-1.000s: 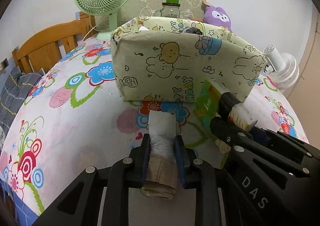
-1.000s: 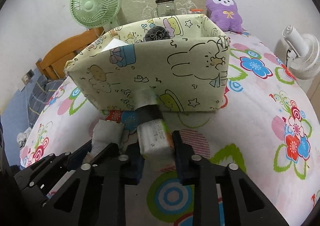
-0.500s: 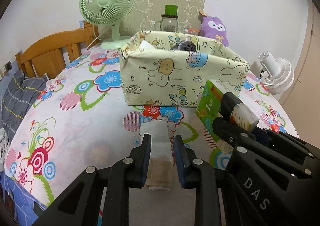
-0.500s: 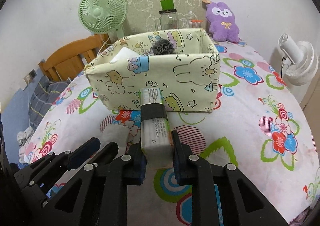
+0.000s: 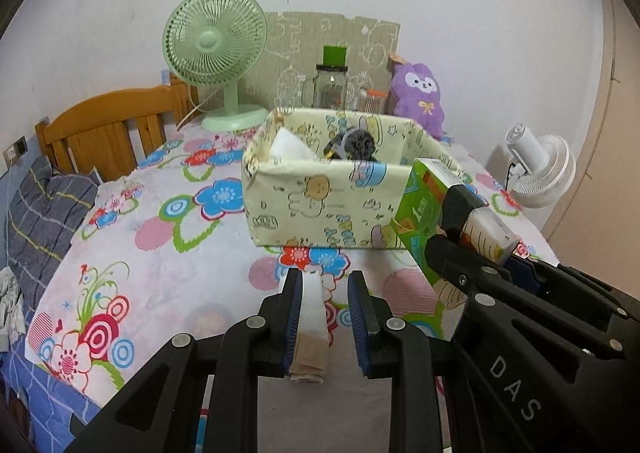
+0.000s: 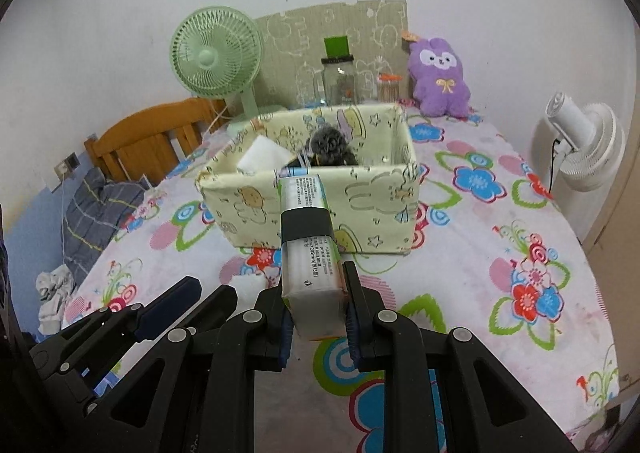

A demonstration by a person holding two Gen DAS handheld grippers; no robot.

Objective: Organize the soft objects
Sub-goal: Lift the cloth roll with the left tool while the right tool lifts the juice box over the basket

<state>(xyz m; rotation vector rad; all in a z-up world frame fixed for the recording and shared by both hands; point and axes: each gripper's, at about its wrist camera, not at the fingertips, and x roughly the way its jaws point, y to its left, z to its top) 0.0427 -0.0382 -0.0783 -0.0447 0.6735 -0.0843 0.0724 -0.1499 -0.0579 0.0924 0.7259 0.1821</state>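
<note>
Tissue pack: the right claw (image 6: 316, 317) was clamped on one soft pack of tissues (image 6: 310, 249) with a black band round it, held up off the table and pointed at the bin. I'd guess it was lifted that high so it clears the bin's front wall.

Cloth: the left claw (image 5: 324, 317) pinched one folded white-and-tan cloth (image 5: 310, 327), which hung down between the pads, also in the air. From this view it sat against the left pad; whether the right pad touched it, hard to say.

Bin: one fabric bin (image 6: 320, 213) with cartoon animals sat in the middle of the table (image 6: 500, 253), open top, just ahead of both claws. Looked like the drop spot.

Already inside: one white thing (image 6: 262, 155) and one dark fuzzy ball (image 6: 328, 143), so two items in.

Count in hand: two, one per claw.

Background: one green fan (image 6: 214, 57), one white fan (image 6: 588, 145), one purple plush (image 6: 438, 73), one jar (image 6: 340, 79) by the wall.
</note>
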